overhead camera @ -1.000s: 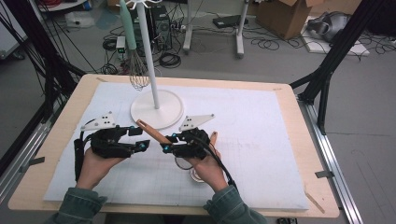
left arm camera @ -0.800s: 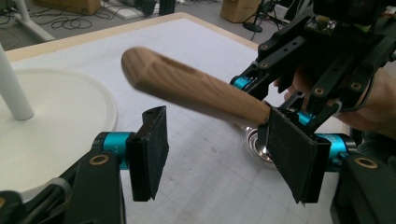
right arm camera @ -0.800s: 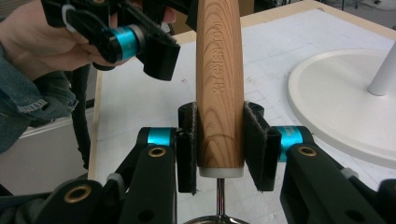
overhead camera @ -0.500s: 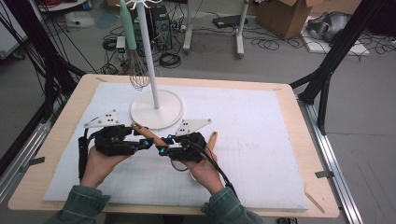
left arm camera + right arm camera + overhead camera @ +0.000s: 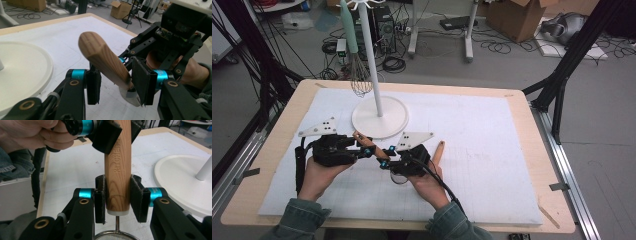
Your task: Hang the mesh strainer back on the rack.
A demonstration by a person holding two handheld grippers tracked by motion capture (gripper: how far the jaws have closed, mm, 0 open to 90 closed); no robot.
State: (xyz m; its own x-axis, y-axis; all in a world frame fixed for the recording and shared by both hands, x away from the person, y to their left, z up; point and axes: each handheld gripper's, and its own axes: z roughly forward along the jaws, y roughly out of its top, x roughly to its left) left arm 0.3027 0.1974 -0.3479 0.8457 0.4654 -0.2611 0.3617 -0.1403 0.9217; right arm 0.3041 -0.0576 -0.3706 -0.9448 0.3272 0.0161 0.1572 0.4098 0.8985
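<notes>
Wooden handle (image 5: pixel 117 170) is clamped by the right hand-held gripper (image 5: pixel 117 198); the left hand-held gripper (image 5: pixel 116 83) has been closing around it.

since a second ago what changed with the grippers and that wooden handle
The left gripper has just been closing its jaws around the wooden handle; in the left gripper view a gap remains at one pad, so no firm hold yet. Both hands drew slightly closer together near the white stand base. The right gripper stays clamped on the handle's lower end, and the whisk hangs on the stand as before.

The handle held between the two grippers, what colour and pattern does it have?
The handle is light brown wood with visible grain, seen best in the right gripper view.
</notes>
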